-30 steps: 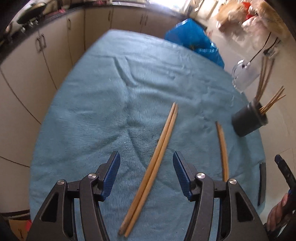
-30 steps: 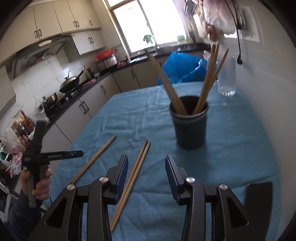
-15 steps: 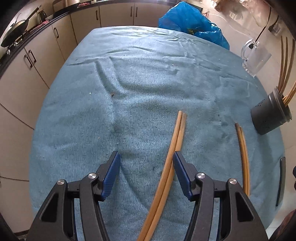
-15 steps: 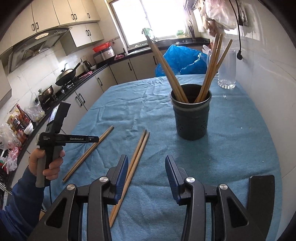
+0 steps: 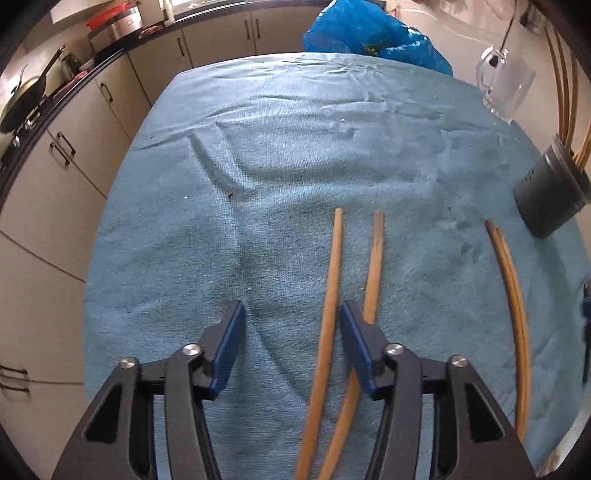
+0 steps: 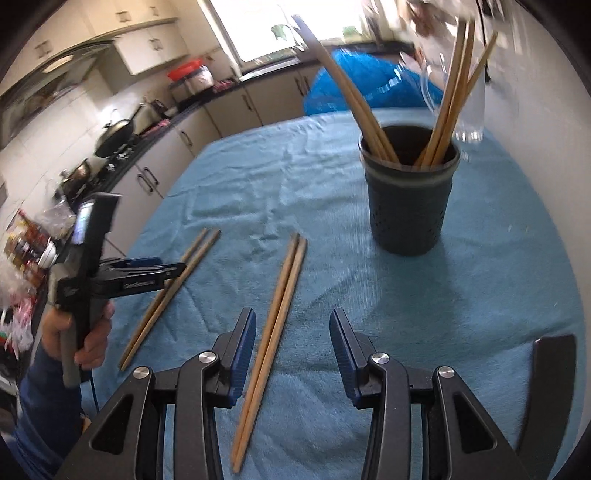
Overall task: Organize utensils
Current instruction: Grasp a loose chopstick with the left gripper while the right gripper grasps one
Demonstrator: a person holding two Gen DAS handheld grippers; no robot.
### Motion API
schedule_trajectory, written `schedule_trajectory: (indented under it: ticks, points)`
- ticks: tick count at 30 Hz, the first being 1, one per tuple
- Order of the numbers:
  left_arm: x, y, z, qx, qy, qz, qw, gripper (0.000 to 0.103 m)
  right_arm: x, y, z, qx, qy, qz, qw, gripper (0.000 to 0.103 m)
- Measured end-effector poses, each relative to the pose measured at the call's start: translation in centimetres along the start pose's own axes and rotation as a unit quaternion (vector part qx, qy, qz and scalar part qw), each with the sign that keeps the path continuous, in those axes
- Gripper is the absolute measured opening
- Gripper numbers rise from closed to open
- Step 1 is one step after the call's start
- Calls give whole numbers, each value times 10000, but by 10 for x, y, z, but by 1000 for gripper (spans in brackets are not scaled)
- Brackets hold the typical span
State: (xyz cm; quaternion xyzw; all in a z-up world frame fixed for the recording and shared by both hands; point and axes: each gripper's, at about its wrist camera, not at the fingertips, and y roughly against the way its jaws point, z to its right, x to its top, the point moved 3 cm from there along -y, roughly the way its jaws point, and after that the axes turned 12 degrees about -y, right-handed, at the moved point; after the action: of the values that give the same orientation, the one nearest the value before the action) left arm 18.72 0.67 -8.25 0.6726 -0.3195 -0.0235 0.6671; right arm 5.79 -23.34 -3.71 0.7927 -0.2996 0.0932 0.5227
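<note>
L gripper (image 5: 291, 347) low over blue towel (image 5: 295, 166), jaws closing; one chopstick (image 5: 327, 314) of the L pair between the pads, alongside the R pad, not visibly pinched; its mate (image 5: 375, 266) outside the R finger, passing under it. Tips of that pair splayed apart. R gripper (image 6: 291, 354) part-spread, nothing gripped; second chopstick pair (image 6: 275, 325) flat on towel, just beside the L pad, mostly outside the gap. Dark holder (image 6: 408, 199) upright farther back w/ several chopsticks leaning in it. Glass mug (image 5: 504, 88) beyond holder. Blue bag (image 5: 369, 33) at far table edge.
</note>
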Motion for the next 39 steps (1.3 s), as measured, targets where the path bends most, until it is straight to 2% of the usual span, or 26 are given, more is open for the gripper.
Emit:
schedule_trajectory:
  ticks: [2,6,9,11,16,18,22,25,27,29,32,33,35,36,37,38,39]
  points:
    - [-2,0,-1,37,119,42,9999,51,5,-12,3,2,-317,-195,9993,45]
    - [-3,1,-1,46,155,140,9998,51,15,-33,6,-30,-1000,-447,9940,58]
    - [-4,1,-2,14,140,154,9998,51,20,-44,5,-393,-1211,-482,9907,58]
    - [-4,1,-2,-22,121,169,9998,51,24,-52,5,-380,-1368,-558,9883,58]
    - [-7,3,-4,-87,100,267,9996,52,28,-66,1,-740,-1298,-589,9870,58]
    - [-8,3,-4,-119,100,310,9994,52,29,-73,1,-931,-1200,-611,9865,51]
    - [-8,2,-2,-130,64,348,9993,56,31,-79,-1,-1271,-983,-516,9857,44]
    - [-8,1,1,-64,-18,357,9993,58,34,-86,-12,-1556,-599,-485,9848,39]
    - [-8,1,3,-32,-49,344,9994,60,35,-91,-18,-1813,-310,-412,9821,30]
    - [-5,0,3,-18,-21,290,9996,61,37,-96,-24,-1996,16,-369,9792,28]
    - [0,-2,3,53,28,194,9998,62,39,-102,-32,-1949,375,-517,9787,9]
    - [2,-3,4,81,48,158,9998,61,40,-102,-34,-1976,498,-539,9775,8]
    - [5,-3,4,66,82,153,9998,45,41,-101,-32,-1909,571,-586,9782,7]
    - [7,-3,5,27,87,156,9998,41,41,-101,-31,-1841,508,-606,9797,8]
    - [7,-1,6,22,78,161,9998,31,42,-97,-27,-1620,323,-634,9842,8]
    - [7,0,7,22,86,179,9998,13,41,-94,-26,-1465,206,-631,9870,8]
    - [5,1,7,-51,120,203,9997,8,40,-88,-26,-1288,122,-587,9899,8]
